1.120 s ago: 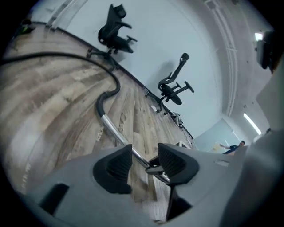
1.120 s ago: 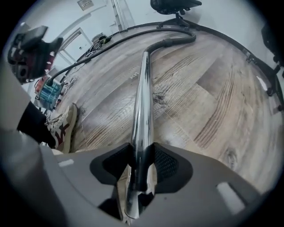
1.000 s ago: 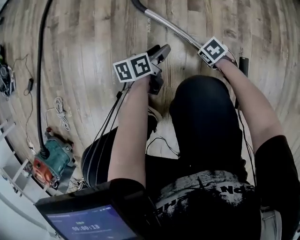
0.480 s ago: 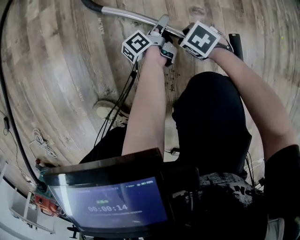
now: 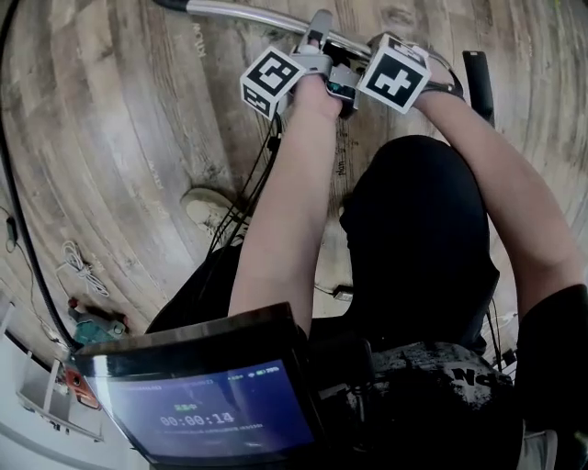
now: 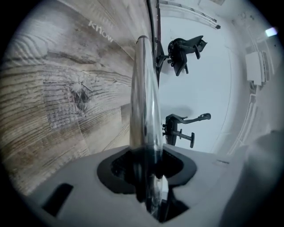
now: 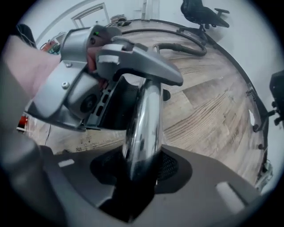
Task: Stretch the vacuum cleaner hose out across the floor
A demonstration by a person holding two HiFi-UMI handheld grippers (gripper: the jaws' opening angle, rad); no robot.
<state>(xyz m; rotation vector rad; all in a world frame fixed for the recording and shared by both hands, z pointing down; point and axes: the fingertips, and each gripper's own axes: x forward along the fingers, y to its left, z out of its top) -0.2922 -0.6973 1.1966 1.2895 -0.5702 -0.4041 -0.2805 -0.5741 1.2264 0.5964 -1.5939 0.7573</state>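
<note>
Head view puts both your hands at the top of the frame, side by side on the chrome tube. Its long axis runs from the upper left edge across to your right hand. Your left gripper has just been closing, and its fingers now press on the tube from both sides. Your right gripper has its fingers clamped round the same tube, just beside the left one and on the side away from the hose. The hose lies on the floor beyond the left gripper in a loose curve. It then appears to bend back toward the vacuum cleaner at lower left. So the slack is all past your left gripper. Judged from here, you should pull along the tube's axis, away from the cleaner, gripping firmly so the smooth tube doesn't slide through.
</note>
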